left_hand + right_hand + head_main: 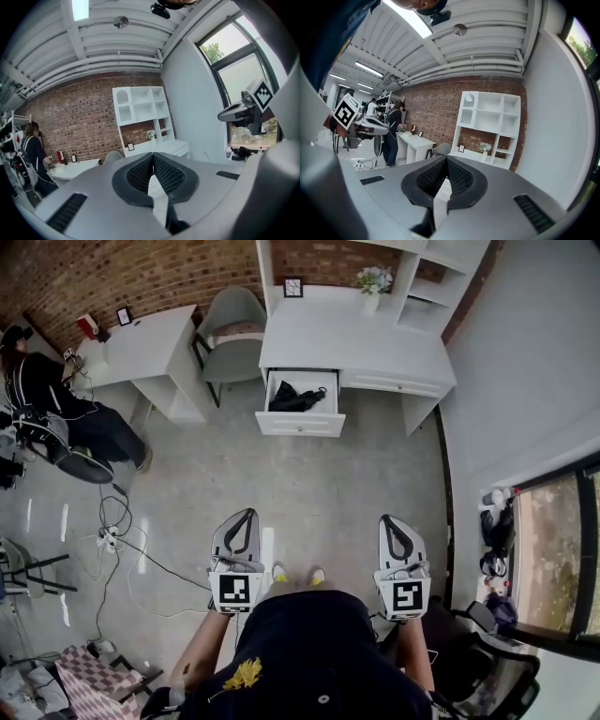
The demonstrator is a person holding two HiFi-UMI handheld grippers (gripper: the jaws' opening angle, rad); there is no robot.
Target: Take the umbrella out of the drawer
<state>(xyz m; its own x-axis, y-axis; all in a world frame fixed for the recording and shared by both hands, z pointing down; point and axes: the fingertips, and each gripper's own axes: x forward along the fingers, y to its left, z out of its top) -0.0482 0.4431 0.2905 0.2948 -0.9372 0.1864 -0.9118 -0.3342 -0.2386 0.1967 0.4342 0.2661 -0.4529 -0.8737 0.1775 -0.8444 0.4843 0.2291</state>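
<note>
The black folded umbrella (294, 397) lies in the open white drawer (301, 422) of the white desk (375, 345), far ahead across the floor. My left gripper (247, 514) and right gripper (387, 518) are held side by side near my body, well short of the drawer. Both point toward the desk. The left gripper (153, 154) has its jaws shut with nothing between them, and so has the right gripper (446, 158). In both gripper views the drawer is hidden behind the jaws, and only the shelf unit (143, 112) above the desk shows.
A grey chair (231, 326) stands left of the drawer, beside a second white desk (141, 351). A person (56, 409) sits at the far left. Cables and a power strip (111, 540) lie on the floor at the left. Bags (493, 532) sit by the window on the right.
</note>
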